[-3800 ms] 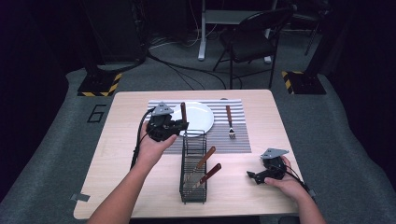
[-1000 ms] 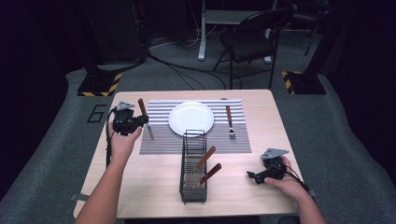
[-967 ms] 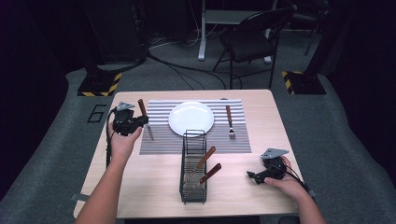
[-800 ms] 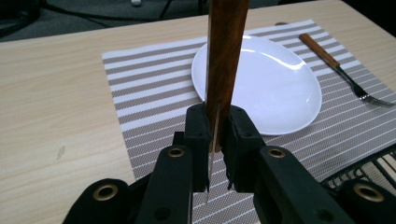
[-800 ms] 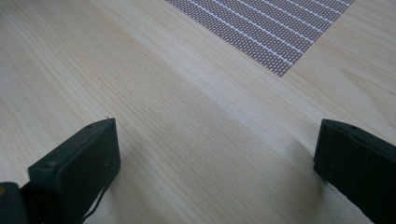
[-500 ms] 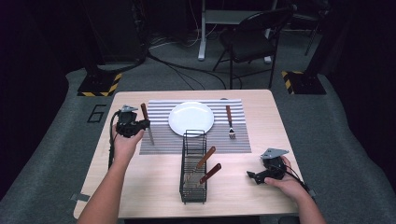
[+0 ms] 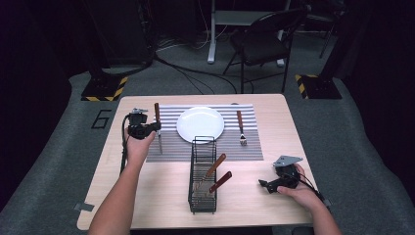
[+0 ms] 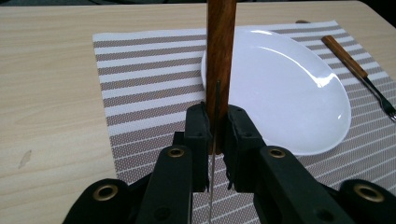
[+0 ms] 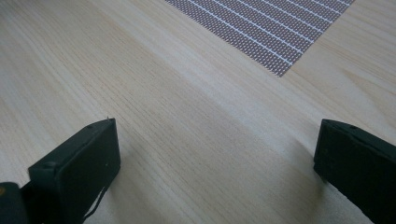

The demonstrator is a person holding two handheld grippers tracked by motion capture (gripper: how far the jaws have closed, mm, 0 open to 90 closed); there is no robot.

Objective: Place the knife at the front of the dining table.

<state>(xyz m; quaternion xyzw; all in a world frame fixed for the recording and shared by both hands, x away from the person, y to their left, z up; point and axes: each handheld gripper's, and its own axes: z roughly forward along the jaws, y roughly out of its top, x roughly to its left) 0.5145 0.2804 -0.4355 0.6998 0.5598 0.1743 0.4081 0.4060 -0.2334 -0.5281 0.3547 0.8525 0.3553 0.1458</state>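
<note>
From above, my left tongs [image 7: 147, 128] at left of frame pinch a knife [image 7: 158, 126] over the striped mat's [image 7: 244, 147] left edge, left of the plate [image 7: 200, 123]; I judge I'm setting a place, and lowering it flat comes next. My right tongs [image 7: 274, 184] rest on the worktop [image 7: 161, 196] at lower right.

Along the left tongs [image 8: 215, 135], the jaws clamp the wooden handle, blade downward.

Along the right tongs [image 9: 215, 158], the jaws stand wide apart, holding nothing.

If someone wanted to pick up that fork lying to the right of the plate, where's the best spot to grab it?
Probably the fork's wooden handle, the thick far half. It lies flat on the striped placemat with bare mat on both sides, so come straight down with the jaws across the handle. The metal tines end looks too thin.
</note>
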